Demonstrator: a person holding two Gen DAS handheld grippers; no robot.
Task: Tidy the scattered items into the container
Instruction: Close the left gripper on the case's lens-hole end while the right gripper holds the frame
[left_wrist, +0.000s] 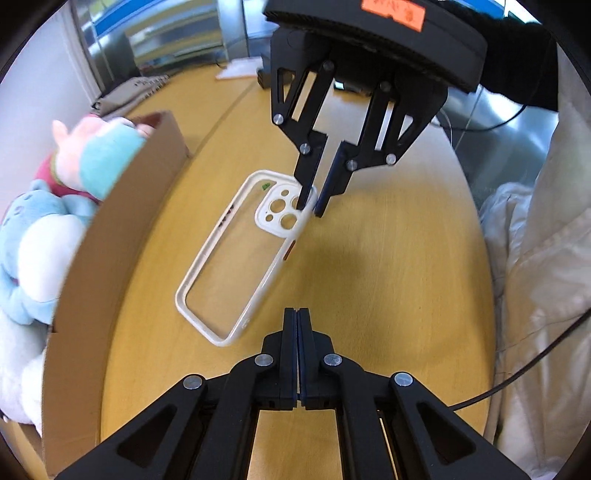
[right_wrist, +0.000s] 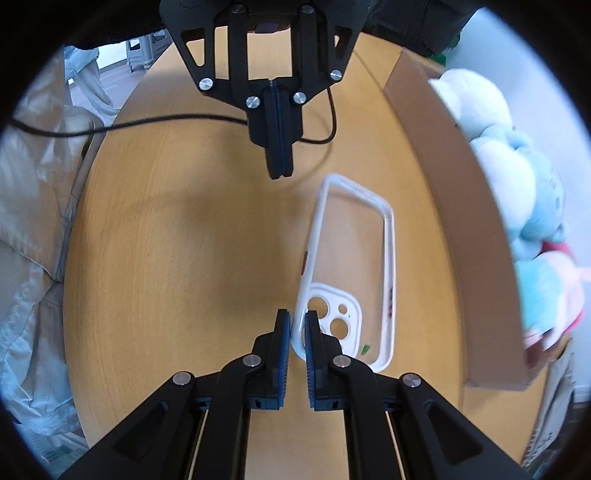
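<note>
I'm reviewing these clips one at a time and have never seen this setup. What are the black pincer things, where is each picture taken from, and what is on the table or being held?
The black pincers are two hand-held grippers, one in each of a person's hands, each with a camera looking along its fingers. So each picture shows its own gripper at the bottom and the other one at the top.

In the left wrist view, the left gripper is shut and empty. The right gripper is shut on the edge of a white-rimmed clear phone case, near its camera cutouts.

The case is over a round wooden table. Beside it stands a brown cardboard box holding pastel plush toys. A black cable crosses the table.
</note>
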